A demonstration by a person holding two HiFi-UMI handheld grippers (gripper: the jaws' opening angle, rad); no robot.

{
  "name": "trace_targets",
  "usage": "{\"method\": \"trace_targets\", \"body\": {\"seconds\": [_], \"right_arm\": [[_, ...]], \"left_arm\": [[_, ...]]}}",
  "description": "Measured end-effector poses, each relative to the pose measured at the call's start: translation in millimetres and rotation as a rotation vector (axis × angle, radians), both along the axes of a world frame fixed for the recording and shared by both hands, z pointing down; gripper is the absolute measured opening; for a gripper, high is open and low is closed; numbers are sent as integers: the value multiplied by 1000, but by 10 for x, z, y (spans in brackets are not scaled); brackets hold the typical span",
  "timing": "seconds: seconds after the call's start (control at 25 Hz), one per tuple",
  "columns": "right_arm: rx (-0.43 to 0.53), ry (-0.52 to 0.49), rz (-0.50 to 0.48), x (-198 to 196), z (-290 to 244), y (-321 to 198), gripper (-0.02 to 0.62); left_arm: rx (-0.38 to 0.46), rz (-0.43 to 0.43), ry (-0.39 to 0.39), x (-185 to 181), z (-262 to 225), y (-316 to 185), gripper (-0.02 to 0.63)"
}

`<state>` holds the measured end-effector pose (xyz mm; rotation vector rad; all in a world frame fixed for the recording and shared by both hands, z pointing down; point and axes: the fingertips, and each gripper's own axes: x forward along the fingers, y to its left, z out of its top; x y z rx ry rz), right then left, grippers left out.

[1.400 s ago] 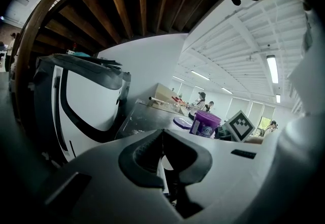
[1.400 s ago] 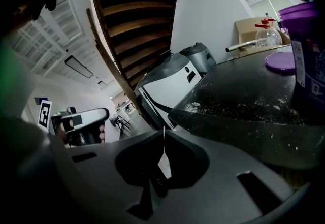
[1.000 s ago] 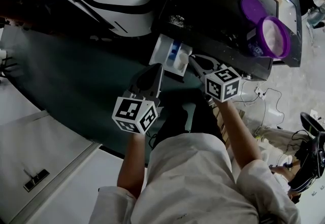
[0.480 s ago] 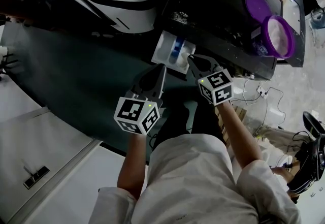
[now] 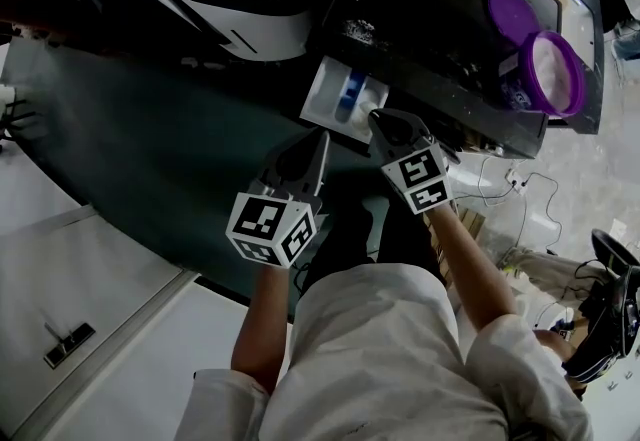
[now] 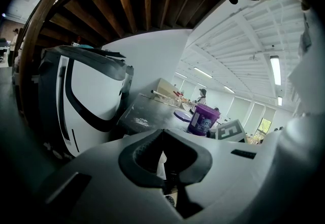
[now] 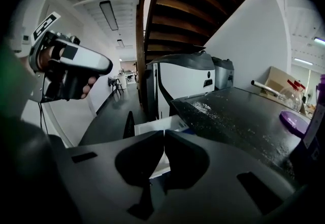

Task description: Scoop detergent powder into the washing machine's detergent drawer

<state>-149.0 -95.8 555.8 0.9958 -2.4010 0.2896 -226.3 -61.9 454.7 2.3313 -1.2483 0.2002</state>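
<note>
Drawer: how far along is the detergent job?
Done: the drawer is pulled open, and the tub stands uncapped with its lid beside it on the machine top. In hand: nothing. The left gripper and right gripper are both shut and empty, the right one close to the drawer. Left: all the scooping. No scoop is visible.

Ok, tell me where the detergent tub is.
In the head view, upper right: the open purple tub stands on the washer top, beside its lid, right of the drawer.
</note>
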Motion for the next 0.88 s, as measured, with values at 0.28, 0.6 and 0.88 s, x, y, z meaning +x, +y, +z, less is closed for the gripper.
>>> {"method": "trace_targets", "body": {"seconds": [0.28, 0.6, 0.88], "right_arm": [[61, 39, -23, -57, -11, 37, 12], [130, 119, -53, -72, -14, 55, 11], [179, 174, -74, -64, 54, 36, 11]], "left_arm": [[-4, -1, 4, -11, 19, 16, 20], [-7, -5, 6, -49, 31, 26, 20], [-9, -3, 8, -43, 41, 17, 20]]}}
